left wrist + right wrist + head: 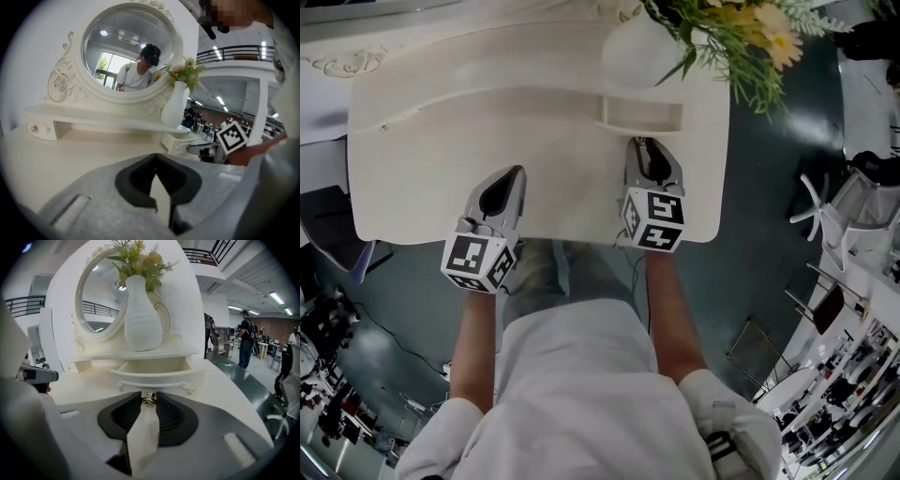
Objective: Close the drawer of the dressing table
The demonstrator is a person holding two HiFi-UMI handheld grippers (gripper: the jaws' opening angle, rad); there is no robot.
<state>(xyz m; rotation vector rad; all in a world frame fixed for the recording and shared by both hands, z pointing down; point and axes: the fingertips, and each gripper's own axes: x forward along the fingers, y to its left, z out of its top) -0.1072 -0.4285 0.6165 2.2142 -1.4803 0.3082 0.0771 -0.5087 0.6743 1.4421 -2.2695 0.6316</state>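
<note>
A cream dressing table (412, 141) stands in a wide hall, its oval mirror (126, 47) at the back. At left, the left gripper (514, 174) sits over bare tabletop, jaws pinched together on nothing. Further right, the small drawer (154, 373) beneath the white vase (139, 315) stands pulled out, with the right gripper (645, 145) clamped on its metal knob (149, 399)
</note>
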